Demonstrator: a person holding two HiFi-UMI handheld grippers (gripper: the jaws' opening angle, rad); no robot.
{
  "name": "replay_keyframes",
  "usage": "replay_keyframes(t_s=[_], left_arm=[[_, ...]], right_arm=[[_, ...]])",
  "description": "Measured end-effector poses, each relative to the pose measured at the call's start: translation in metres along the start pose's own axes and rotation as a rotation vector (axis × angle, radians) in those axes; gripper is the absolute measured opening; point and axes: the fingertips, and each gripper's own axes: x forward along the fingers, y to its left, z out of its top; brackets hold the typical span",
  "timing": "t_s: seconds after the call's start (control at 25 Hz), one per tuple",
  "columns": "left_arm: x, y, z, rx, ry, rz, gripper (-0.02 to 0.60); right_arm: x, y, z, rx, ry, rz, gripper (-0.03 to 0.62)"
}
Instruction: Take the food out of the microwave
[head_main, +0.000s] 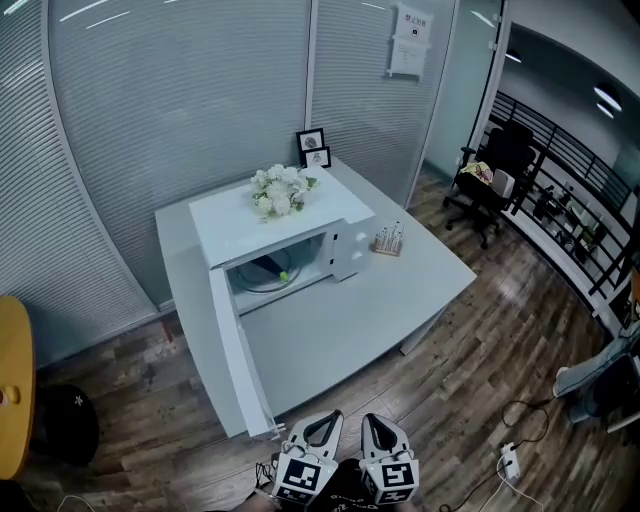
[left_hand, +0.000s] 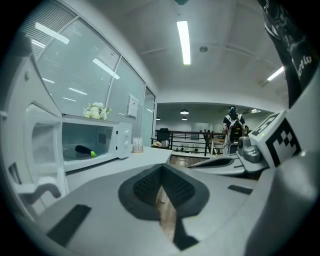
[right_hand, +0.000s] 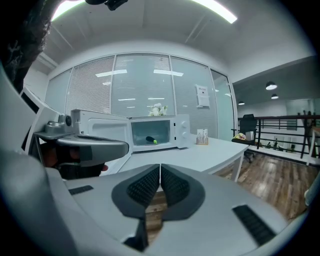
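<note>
A white microwave stands on the white table, its door swung wide open toward me on the left. Inside, on the glass plate, lies a dark long food item with a green tip, also seen as the food in the left gripper view and the food in the right gripper view. My left gripper and right gripper hang side by side just off the table's near edge, far from the microwave. Both are shut with nothing in them: left gripper, right gripper.
White flowers sit on top of the microwave, photo frames behind it, a small holder of sticks to its right. An office chair stands at the back right, a yellow round table at left, cables on the wooden floor.
</note>
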Motion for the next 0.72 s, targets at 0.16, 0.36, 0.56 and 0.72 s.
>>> replay_keyframes(t_s=[0.16, 0.36, 0.56, 0.72], left_arm=[[0.010, 0.008, 0.003, 0.001, 0.007, 0.015, 0.008], [0.028, 0.032, 0.005, -0.026, 0.024, 0.107, 0.008], [0.044, 0.054, 0.003, -0.050, 0.048, 0.204, 0.008], [0.057, 0.072, 0.000, -0.062, 0.081, 0.297, 0.008]], right_arm=[[0.016, -0.003, 0.004, 0.003, 0.006, 0.022, 0.005], [0.047, -0.014, 0.011, -0.009, 0.027, 0.092, 0.006], [0.081, -0.027, 0.017, -0.024, 0.052, 0.169, 0.006], [0.113, -0.027, 0.023, -0.043, 0.076, 0.270, 0.006]])
